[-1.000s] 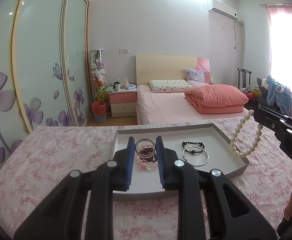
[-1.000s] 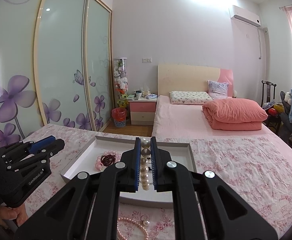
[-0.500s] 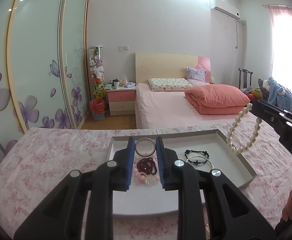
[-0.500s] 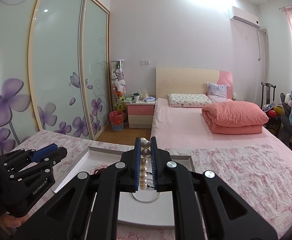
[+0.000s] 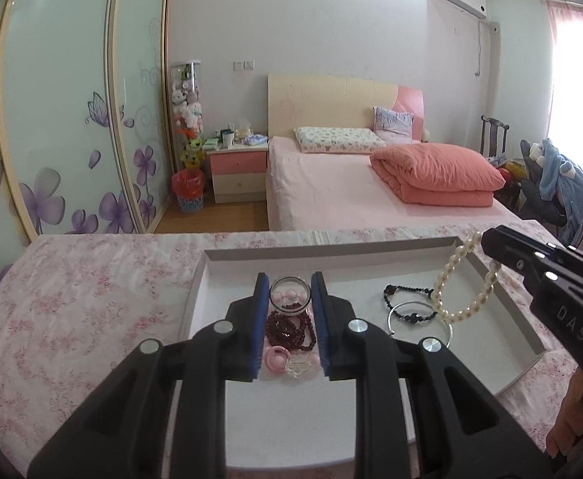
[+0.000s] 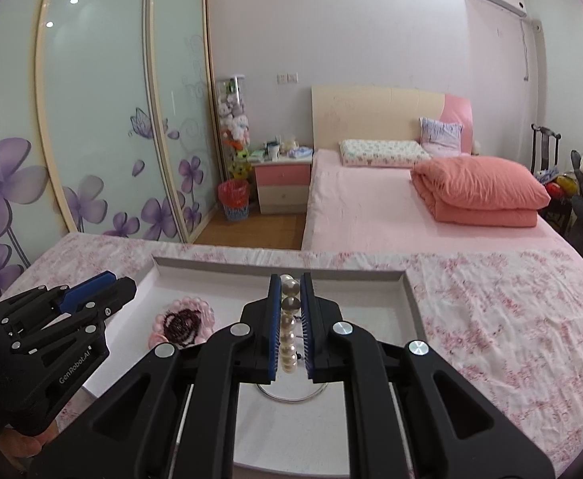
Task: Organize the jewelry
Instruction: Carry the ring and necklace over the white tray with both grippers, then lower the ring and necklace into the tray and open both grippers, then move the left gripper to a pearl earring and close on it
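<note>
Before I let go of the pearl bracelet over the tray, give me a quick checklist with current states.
1. Right tool gripping pearl bracelet: ok.
2. Bracelet hanging above the tray interior: ok.
3. Drop spot free: not ok, silver bangle and black bead bracelet lie beneath.
4. Left tool clear of the drop: ok, it stands over the dark red beads.
5. Bracelet's height above the tray floor: cannot tell.

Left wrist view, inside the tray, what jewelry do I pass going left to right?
Dark red bead bracelet → black bead bracelet → pearl bracelet hanging from the right claw, all over the tray.
</note>
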`<act>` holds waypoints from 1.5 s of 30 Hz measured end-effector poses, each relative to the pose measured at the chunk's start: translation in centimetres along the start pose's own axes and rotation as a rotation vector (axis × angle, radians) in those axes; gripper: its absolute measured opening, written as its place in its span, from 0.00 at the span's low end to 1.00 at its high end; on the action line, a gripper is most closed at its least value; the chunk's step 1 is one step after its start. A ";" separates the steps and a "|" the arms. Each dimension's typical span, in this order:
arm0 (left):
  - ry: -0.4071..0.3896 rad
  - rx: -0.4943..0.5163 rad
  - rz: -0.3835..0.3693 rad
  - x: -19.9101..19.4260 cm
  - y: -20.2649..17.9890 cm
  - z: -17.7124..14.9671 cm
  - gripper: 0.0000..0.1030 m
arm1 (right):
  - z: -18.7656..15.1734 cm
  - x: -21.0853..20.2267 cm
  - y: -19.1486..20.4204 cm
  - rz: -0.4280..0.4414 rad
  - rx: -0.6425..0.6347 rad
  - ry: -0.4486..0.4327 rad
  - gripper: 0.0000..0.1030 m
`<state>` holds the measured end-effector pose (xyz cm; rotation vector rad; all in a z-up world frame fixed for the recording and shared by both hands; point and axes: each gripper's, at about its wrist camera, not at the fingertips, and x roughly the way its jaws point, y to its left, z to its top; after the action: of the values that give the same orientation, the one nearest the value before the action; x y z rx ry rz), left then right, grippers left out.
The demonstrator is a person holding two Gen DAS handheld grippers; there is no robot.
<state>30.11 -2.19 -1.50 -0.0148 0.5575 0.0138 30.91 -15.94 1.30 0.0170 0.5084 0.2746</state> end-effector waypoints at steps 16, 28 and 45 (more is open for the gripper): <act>0.039 -0.014 -0.002 2.1 0.4 -0.2 0.34 | -0.4 1.2 -1.2 -0.003 0.052 0.039 0.33; 0.045 -0.028 0.006 0.9 1.2 -0.8 0.34 | -0.7 0.4 -1.9 -0.016 0.064 0.038 0.33; 0.125 0.008 -0.120 -4.0 -0.2 -5.0 0.39 | -6.9 -3.9 -2.8 0.002 0.012 0.205 0.33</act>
<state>24.05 -2.48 -3.60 -0.0420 0.6804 -0.1071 25.02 -20.01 -3.13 0.0011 0.7134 0.2765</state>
